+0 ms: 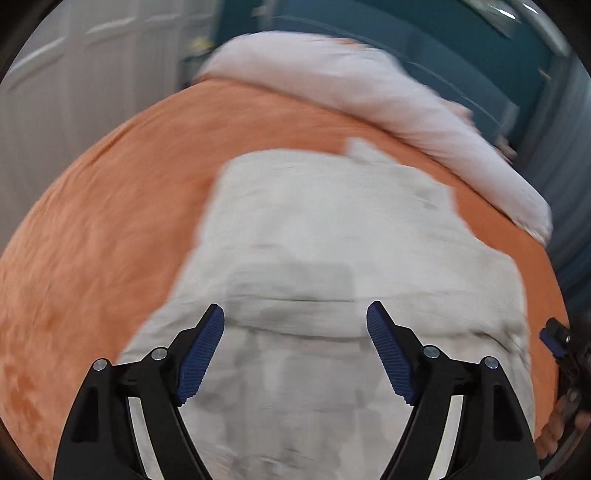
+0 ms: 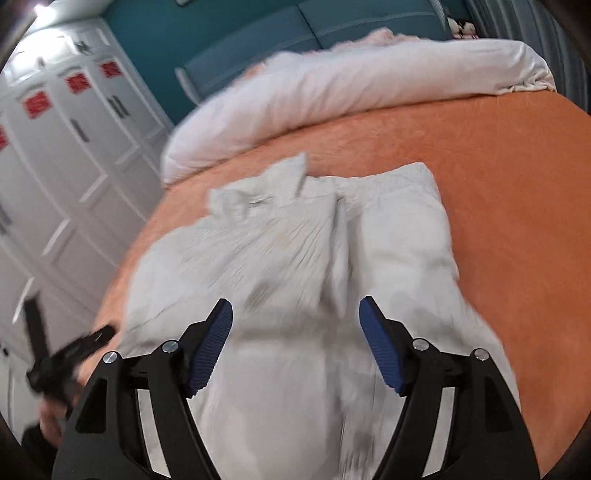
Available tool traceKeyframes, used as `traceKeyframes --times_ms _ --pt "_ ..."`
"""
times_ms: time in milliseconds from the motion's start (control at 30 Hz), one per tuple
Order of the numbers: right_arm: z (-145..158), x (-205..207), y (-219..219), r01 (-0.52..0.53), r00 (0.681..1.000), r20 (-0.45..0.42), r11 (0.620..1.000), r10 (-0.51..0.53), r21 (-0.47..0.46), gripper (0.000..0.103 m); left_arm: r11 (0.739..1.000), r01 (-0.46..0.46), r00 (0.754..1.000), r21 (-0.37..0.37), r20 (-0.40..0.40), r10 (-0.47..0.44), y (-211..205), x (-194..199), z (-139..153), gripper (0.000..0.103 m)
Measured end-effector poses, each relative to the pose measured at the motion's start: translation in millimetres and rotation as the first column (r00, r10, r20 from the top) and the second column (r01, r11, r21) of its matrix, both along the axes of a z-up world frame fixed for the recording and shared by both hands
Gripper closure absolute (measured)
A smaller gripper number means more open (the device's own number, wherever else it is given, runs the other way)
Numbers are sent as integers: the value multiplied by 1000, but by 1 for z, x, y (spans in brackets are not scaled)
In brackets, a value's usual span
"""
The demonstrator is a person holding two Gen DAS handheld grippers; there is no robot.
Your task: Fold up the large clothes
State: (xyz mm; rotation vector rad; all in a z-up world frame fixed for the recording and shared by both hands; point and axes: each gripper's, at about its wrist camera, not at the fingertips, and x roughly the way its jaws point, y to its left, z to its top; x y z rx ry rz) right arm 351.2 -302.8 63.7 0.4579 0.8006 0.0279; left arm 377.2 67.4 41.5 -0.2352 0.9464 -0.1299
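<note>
A large pale grey garment (image 1: 314, 240) lies spread on an orange bed cover (image 1: 110, 229). It also shows in the right wrist view (image 2: 295, 266), with a crumpled collar end at its far side and a lengthwise fold down the middle. My left gripper (image 1: 295, 350) is open and empty above the garment's near part. My right gripper (image 2: 295, 350) is open and empty above the garment's near part too. The right gripper shows at the right edge of the left wrist view (image 1: 557, 339). Both views are motion-blurred.
A rolled white duvet (image 2: 332, 96) lies along the far side of the bed (image 2: 517, 184), before a teal headboard (image 2: 295, 33). White wardrobe doors (image 2: 66, 147) stand to the left. The bed's left edge drops off near the wardrobe.
</note>
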Motion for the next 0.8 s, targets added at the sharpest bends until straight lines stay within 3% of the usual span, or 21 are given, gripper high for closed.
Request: traceKeyframes --times_ms 100,167,200,233,267,333,400,433,500,567,633,733,800 --pt "-17 41 0 32 996 -80 999 -32 7 34 997 -70 998 -17 3 70 15 9 -7 28" --pt "-24 62 8 13 993 -118 999 -9 31 55 995 -94 995 -17 16 95 17 16 -6 29" --pt "-20 65 17 -13 994 -112 999 17 30 82 995 -93 995 -27 25 94 18 18 -4 29" --pt "-5 67 28 -64 996 -59 998 65 21 96 996 -91 995 -26 40 92 14 22 -1 29" --pt "11 61 37 -101 995 11 995 101 16 96 997 -81 995 -16 51 82 13 27 -1 29" --pt "51 39 48 -166 961 222 986 165 -16 97 997 -62 995 50 77 59 2 32 -3 29" --pt "58 27 42 -141 947 282 988 154 -67 97 992 -59 996 115 78 51 0 32 -15 29" --pt "49 29 36 -102 959 254 990 125 -100 97 987 -61 996 148 68 51 -3 36 -24 29" --pt "-9 54 14 -53 997 42 992 58 -111 96 979 -61 998 193 28 56 -5 39 -47 29" --pt "-68 64 3 -76 989 -131 995 67 -68 89 982 -66 998 180 -9 69 -2 42 -66 24" --pt "-67 55 -6 -37 995 -88 999 37 0 88 981 -72 997 178 -1 74 -1 40 -68 23" --pt "-40 43 -2 55 997 -54 995 -60 -83 80 975 -73 997 211 9 73 -4 40 -70 22" --pt "-14 25 4 129 991 40 983 -125 -130 80 971 -75 997 226 15 73 -7 38 -71 22"
